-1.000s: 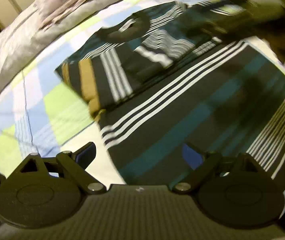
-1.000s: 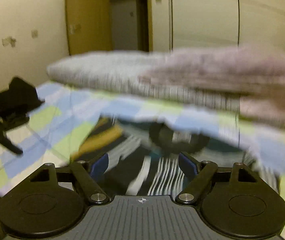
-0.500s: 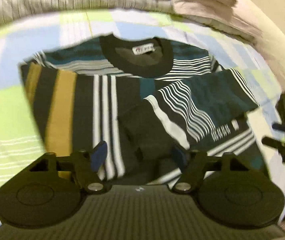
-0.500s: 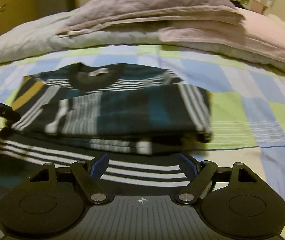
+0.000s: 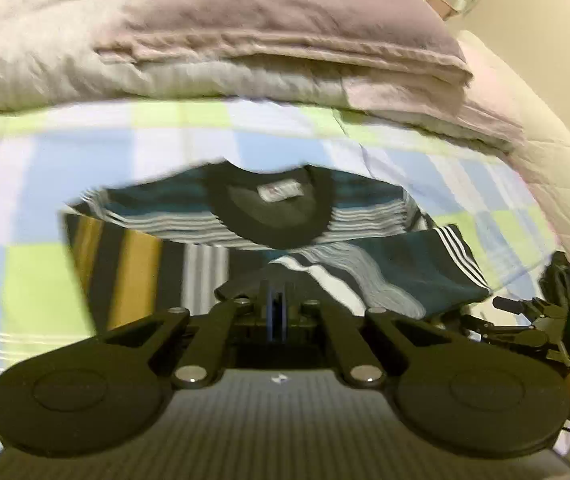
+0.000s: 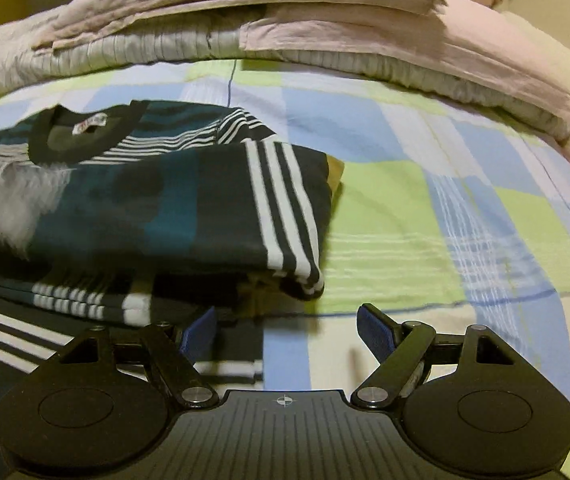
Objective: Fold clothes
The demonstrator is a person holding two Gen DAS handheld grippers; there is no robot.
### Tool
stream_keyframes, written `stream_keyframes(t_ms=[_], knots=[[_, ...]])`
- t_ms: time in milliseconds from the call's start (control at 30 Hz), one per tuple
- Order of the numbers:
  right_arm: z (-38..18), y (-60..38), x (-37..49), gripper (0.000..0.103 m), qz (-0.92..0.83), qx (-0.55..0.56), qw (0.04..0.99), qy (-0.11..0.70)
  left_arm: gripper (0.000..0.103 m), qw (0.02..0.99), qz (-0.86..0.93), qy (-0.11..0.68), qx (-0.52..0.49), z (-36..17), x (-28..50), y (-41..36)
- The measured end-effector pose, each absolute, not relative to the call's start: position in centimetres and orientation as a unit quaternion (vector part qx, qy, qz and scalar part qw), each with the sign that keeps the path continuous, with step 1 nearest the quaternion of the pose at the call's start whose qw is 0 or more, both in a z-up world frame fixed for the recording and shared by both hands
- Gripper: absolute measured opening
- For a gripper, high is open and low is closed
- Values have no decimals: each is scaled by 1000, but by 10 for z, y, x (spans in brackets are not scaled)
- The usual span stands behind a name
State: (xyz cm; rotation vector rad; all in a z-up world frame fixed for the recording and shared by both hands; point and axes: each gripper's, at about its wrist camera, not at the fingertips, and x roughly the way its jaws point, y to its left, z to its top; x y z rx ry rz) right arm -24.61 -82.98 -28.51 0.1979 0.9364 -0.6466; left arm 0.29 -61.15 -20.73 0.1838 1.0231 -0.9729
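Observation:
A dark shirt with teal, white and mustard stripes [image 5: 385,268] lies partly folded on the checked bedsheet [image 5: 45,272], collar toward the far side. My left gripper [image 5: 276,304] is shut at the shirt's near edge, where a dark fold of cloth rises in a tent to the closed fingertips. In the right wrist view the shirt [image 6: 165,208] fills the left half, its sleeve folded across. My right gripper [image 6: 285,332] stands open low over the shirt's lower right corner, its left finger above the striped hem and sheet showing between the jaws.
Folded grey and mauve quilts [image 5: 245,40] are stacked along the far side of the bed, seen also in the right wrist view as quilts [image 6: 245,8]. The other gripper's black frame [image 5: 525,320] shows at the left view's right edge. Checked sheet [image 6: 425,220] spreads right of the shirt.
The left jaws went from wide open to shut at the shirt's near edge as that view swung to face the collar. The right gripper came down closer to the shirt's right side, still open.

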Motion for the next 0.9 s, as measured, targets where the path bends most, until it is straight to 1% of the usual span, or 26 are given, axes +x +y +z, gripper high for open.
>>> stream_keyframes(t_ms=[167, 367, 567, 700, 833, 900], knots=[[-299, -846, -234, 80, -307, 102, 843, 429, 1, 758, -421, 481, 128, -217, 19, -590], [-297, -858, -232, 80, -328, 98, 839, 423, 1, 739, -412, 477, 237, -247, 4, -587], [-299, -867, -240, 80, -348, 108, 828, 427, 1, 727, -417, 465, 285, -264, -10, -588], [-297, -866, -243, 80, -356, 128, 822, 425, 1, 721, -401, 481, 295, -276, -7, -585], [-287, -854, -253, 80, -362, 145, 817, 425, 4, 725, -383, 493, 291, -276, -7, -568], [-282, -842, -264, 80, -361, 155, 810, 435, 7, 728, -381, 495, 284, -273, -14, -555]])
